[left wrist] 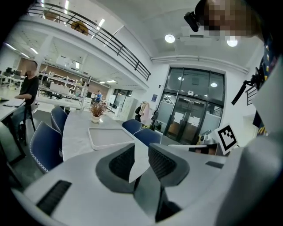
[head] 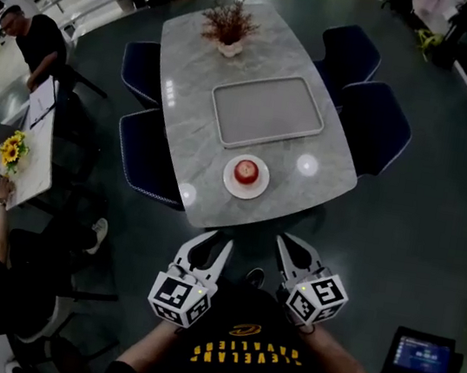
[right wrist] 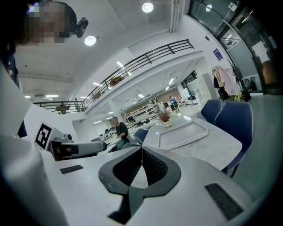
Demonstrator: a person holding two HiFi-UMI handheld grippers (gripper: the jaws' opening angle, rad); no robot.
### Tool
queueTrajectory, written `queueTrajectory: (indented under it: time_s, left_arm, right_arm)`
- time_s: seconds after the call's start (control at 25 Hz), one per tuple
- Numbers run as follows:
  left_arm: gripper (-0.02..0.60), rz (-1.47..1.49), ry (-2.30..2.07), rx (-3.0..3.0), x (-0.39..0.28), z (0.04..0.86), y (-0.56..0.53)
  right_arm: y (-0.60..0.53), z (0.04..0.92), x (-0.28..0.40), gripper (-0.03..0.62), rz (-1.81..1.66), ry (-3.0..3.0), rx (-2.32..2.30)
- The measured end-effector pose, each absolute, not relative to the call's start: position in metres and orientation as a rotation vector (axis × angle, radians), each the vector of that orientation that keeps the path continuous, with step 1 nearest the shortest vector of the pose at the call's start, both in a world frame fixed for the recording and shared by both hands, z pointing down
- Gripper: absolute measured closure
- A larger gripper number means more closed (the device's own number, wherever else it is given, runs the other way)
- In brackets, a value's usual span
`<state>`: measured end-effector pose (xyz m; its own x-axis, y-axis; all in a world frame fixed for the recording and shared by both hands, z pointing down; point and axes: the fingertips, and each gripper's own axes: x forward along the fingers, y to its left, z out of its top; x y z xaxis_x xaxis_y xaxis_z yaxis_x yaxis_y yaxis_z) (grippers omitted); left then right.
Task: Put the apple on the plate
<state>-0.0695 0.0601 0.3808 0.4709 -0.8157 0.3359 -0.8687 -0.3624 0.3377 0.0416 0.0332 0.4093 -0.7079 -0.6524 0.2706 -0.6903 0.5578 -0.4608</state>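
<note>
A red apple (head: 246, 172) sits on a small white plate (head: 258, 190) near the front edge of the grey marble table (head: 185, 130). Both grippers hang off the table, close to the person's body. My left gripper (head: 212, 241) (left wrist: 140, 148) is open by a narrow gap, with nothing between its jaws. My right gripper (head: 293, 242) (right wrist: 141, 149) is shut, tips touching, and holds nothing. Neither gripper view shows the apple or the plate.
A grey rectangular tray (head: 267, 112) (left wrist: 108, 137) (right wrist: 183, 133) lies mid-table, with a potted dried plant (head: 230, 27) beyond it. Dark blue chairs (head: 375, 125) (head: 146, 159) stand on both sides. Seated people (head: 33, 40) occupy a side table at the left.
</note>
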Motion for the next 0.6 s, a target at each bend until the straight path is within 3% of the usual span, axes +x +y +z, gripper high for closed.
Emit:
queueTrajectory:
  time_s: [0.6]
  left_arm:
    - [0.482, 0.103, -1.397, 1.991, -0.110, 0.437, 0.023]
  right_arm:
    - [-0.007, 0.459, 0.047, 0.586, 1.016, -2.575, 1.168]
